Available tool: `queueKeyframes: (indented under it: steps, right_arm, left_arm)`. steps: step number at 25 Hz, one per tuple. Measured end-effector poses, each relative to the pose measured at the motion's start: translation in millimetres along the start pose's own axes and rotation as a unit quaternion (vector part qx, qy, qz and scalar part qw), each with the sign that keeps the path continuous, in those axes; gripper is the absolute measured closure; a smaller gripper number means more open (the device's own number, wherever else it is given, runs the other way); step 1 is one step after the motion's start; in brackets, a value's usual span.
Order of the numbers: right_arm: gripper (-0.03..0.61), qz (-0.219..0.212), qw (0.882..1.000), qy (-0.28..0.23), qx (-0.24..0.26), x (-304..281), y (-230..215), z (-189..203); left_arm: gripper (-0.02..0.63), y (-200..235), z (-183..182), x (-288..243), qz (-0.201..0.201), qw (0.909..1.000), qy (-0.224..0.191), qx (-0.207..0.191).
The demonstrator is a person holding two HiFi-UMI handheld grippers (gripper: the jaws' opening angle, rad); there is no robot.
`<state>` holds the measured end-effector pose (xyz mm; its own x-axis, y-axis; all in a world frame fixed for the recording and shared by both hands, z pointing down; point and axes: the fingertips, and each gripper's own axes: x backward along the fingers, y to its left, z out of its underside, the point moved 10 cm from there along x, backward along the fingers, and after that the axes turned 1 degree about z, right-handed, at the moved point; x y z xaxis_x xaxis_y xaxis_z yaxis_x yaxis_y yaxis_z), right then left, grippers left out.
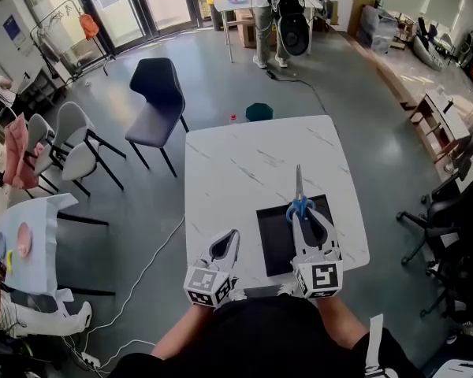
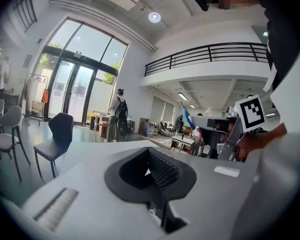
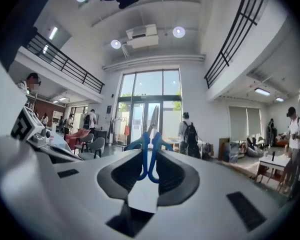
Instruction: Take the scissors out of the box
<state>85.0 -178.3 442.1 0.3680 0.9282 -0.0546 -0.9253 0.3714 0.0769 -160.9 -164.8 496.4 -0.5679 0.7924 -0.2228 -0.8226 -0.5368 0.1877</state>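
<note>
Blue-handled scissors [image 1: 299, 203] are raised above the black box [image 1: 274, 239], which lies at the near right of the white table [image 1: 244, 164]. My right gripper [image 1: 304, 217] is shut on the handles, and the blades point away from me. In the right gripper view the scissors [image 3: 149, 154] stand upright between the pads, tips toward the glass doors. My left gripper [image 1: 225, 247] hovers at the table's near edge, left of the box, shut and empty. From the left gripper view the scissors [image 2: 186, 115] and the right gripper [image 2: 217, 126] show at the right.
Beyond the table's far left corner stands a dark chair [image 1: 159, 101], with white chairs [image 1: 75, 144] further left. A green round object [image 1: 259, 112] sits on the floor behind the table. A cable [image 1: 146, 270] runs along the floor at the left. A person [image 1: 266, 22] stands far back.
</note>
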Motion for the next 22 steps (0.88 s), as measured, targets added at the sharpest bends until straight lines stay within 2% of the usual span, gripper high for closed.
queueKeyframes:
  steps: [5, 15, 22]
  right_arm:
    - [0.488, -0.002, 0.999, -0.037, 0.023, 8.7, -5.6, -11.9]
    - [0.488, 0.006, 0.998, -0.041, 0.037, 11.8, -3.1, -15.3]
    - [0.488, -0.003, 0.999, -0.036, 0.034, 5.0, -1.2, -12.9]
  left_arm:
    - [0.604, -8.2, -6.6, -7.7, -0.003, 0.9998, -0.008, -0.016]
    - [0.604, -14.4, -3.4, -10.7, -0.003, 0.9997, -0.004, -0.024]
    - [0.604, -12.8, -6.7, -10.2, -0.006, 0.9988, -0.012, -0.047]
